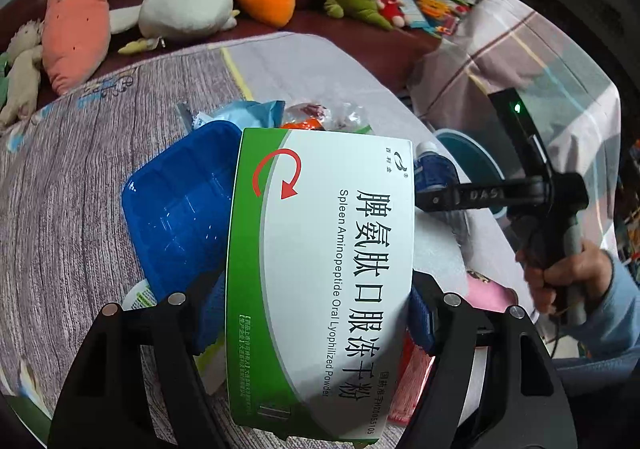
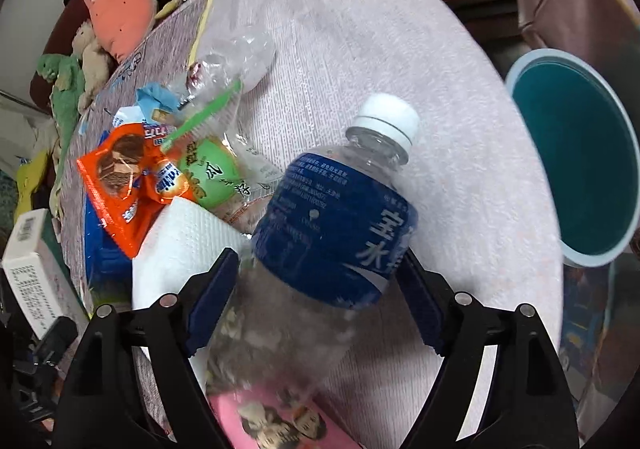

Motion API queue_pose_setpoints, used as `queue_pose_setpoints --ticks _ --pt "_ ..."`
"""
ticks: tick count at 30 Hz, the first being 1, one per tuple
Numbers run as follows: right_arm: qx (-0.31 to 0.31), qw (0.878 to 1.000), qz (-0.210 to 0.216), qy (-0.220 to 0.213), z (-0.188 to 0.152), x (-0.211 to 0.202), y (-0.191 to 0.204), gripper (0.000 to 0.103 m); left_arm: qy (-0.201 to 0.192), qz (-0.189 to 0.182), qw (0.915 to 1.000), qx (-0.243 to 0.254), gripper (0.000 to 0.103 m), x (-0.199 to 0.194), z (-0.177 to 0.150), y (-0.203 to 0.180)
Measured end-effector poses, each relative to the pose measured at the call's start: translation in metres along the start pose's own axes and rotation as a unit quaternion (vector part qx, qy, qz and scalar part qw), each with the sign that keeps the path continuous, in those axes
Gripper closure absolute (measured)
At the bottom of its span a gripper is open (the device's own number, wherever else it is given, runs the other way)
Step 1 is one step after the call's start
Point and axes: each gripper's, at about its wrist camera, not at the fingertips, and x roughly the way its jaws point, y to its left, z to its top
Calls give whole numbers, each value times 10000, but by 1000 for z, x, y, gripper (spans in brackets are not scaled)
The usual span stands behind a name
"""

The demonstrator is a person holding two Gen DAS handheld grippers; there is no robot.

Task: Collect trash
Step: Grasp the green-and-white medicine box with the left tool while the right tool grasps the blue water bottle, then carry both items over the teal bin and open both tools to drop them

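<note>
A green-and-white medicine box (image 1: 320, 269) is lifted above the table, and my left gripper (image 1: 316, 289) is shut on its sides. The same box (image 2: 34, 269) shows at the left edge of the right wrist view. A clear plastic bottle (image 2: 332, 217) with a blue label and white cap lies tilted between the pads of my right gripper (image 2: 316, 281), which press on its body. In the left wrist view the right gripper (image 1: 440, 201) reaches in from the right, held by a hand (image 1: 560, 277), with the bottle (image 1: 432, 169) at its tip.
A teal bin (image 2: 576, 161) with a pale rim stands off the table's right edge. Trash on the cloth includes an orange wrapper (image 2: 128, 185), a green packet (image 2: 212, 173), a white napkin (image 2: 180, 245), a clear bag (image 2: 236, 57) and a blue tray (image 1: 180, 205). Plush toys (image 1: 184, 1) line the sofa behind.
</note>
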Motion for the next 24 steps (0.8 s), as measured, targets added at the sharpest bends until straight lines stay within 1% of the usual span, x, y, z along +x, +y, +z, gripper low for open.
queue_pose_setpoints --ticks 2,7,13,15,19,22,24 --pt "-28 9997 168 -160 2 -3 1 31 18 69 10000 -29 29 2 3 0" --pt "8 9980 362 -520 9 -28 -1 31 -42 133 9999 -23 29 -2 12 -6" --pt "197 9953 360 -883 11 -57 -24 31 -88 129 9999 18 29 -6 25 -22" --pt "272 9944 360 -954 11 -66 -35 31 -57 127 9999 46 29 -5 28 -29" --pt "473 9907 347 -1226 4 -88 -63 31 48 58 9999 145 29 1 40 -52" --pt "676 9873 336 -1395 -3 -104 -90 31 109 14 9995 293 29 9 55 -76" --pt "845 9833 268 -1588 -9 -119 -114 31 173 -63 9990 401 29 18 70 -98"
